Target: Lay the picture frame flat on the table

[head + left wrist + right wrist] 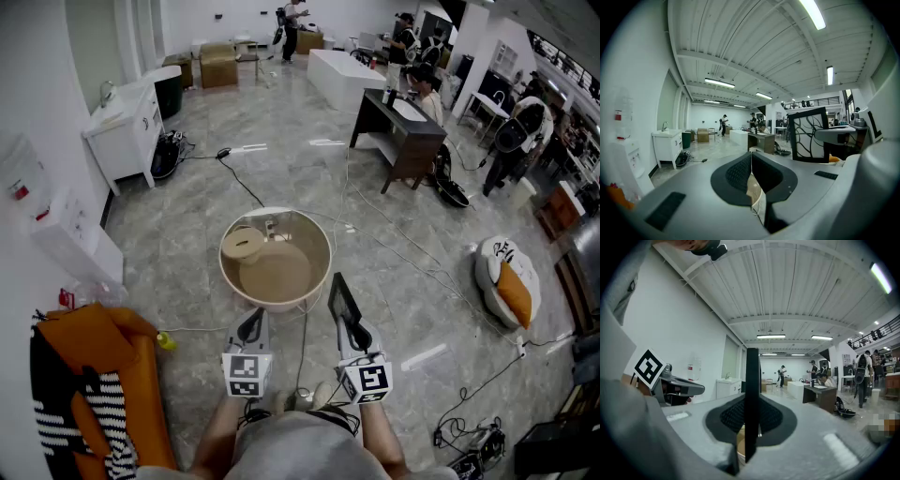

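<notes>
The picture frame (343, 298) is dark-rimmed with a black branch pattern on white. It stands upright on edge, above the near right rim of the round beige table (323, 267). My right gripper (351, 323) is shut on its lower part. In the right gripper view the frame (751, 390) shows edge-on, clamped between the two pads. From the left gripper view the frame's face (809, 134) is plain to the right. My left gripper (251, 325) hovers at the table's near left rim, jaws shut and holding nothing (751, 161).
A round wooden disc (243, 244) lies on the table's left side. An orange seat with a striped cloth (94, 394) is at the near left. Cables (244, 183) cross the floor. A white sink cabinet (127, 131), a dark desk (398, 136) and several people stand further off.
</notes>
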A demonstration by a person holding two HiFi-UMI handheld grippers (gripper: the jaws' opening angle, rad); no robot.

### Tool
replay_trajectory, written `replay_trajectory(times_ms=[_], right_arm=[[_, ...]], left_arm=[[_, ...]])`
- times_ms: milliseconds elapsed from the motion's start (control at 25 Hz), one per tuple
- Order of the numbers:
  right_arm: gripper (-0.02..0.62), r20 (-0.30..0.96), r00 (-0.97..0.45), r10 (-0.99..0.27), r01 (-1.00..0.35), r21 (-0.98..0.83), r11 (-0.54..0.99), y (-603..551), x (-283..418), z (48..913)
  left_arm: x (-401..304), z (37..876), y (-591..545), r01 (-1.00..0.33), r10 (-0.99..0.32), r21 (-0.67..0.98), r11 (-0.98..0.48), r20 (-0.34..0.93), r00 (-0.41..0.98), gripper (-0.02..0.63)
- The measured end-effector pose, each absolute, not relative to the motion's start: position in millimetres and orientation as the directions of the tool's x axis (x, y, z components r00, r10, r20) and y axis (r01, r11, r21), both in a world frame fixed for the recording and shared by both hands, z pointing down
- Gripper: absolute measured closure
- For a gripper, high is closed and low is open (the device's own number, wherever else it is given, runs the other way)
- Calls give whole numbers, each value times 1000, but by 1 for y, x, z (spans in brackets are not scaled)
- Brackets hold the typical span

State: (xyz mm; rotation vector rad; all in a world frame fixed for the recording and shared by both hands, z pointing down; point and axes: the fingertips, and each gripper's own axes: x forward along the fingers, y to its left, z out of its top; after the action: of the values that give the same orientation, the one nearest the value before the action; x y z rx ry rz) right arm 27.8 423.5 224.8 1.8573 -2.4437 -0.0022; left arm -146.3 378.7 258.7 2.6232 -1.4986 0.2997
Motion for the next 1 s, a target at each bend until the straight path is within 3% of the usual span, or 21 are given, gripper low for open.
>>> replay_trajectory(times_ms=[1000], right_arm=[[560, 63, -265, -962, -964, -19, 265, 368, 76, 244]], left_arm=[[-103, 281, 330, -857, -830, -16, -515, 258, 495, 586]])
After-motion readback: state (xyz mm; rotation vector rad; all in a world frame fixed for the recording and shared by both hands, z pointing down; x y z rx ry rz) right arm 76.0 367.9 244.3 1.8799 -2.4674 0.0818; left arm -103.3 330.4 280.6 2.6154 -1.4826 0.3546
